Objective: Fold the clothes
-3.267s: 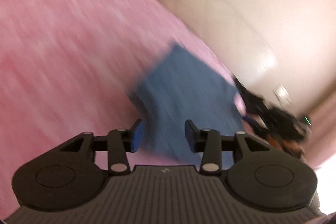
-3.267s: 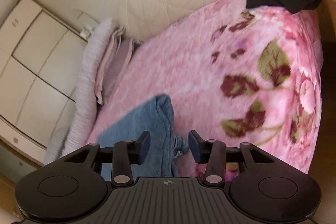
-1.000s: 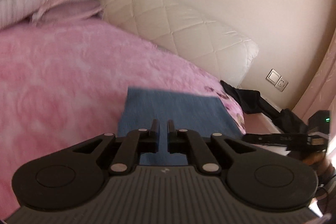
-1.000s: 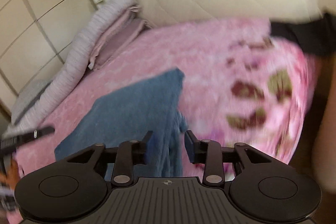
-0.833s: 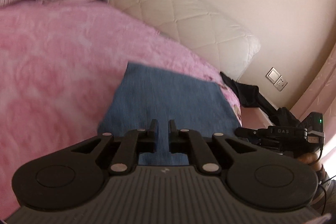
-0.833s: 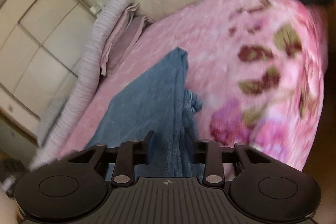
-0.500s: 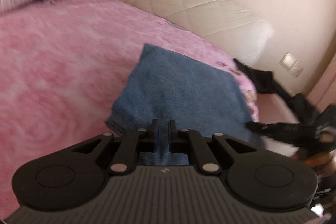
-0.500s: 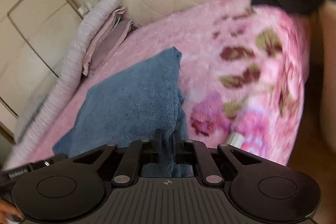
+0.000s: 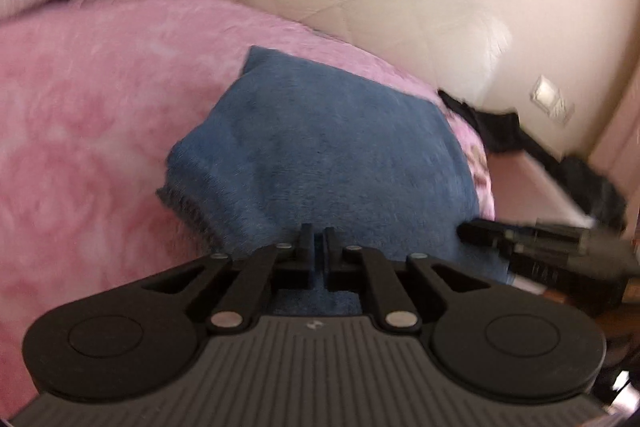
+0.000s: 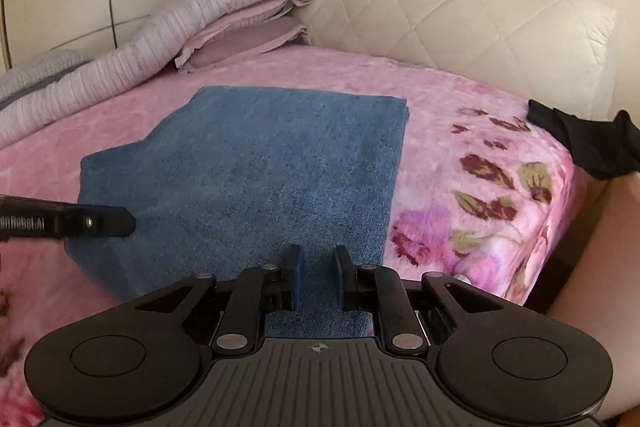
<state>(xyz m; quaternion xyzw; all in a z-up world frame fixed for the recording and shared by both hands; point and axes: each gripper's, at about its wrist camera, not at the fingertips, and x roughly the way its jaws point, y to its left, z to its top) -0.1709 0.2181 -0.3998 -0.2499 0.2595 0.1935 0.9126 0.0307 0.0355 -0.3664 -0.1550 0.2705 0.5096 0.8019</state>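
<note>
Since half a second ago the right gripper (image 10: 316, 277) has let go — its jaws, then pinched on the cloth, now stand spread with the near hem lying loose between them. The left gripper (image 9: 318, 247) keeps its jaws pressed together, pinching the near edge of the blue towel (image 10: 256, 163).

The towel lies as a doubled slab near the bed's (image 10: 460, 99) right-hand edge, its far edge square, its left corner ragged and stepped.

My judgement: a fold is just being laid down. Next comes releasing the left corner and squaring it up, or another fold.

The towel is thick, napped terry — limp, clinging to the plush pink floral blanket (image 10: 480, 187). A black garment (image 10: 584, 139) sits at the bed's far right corner.
</note>
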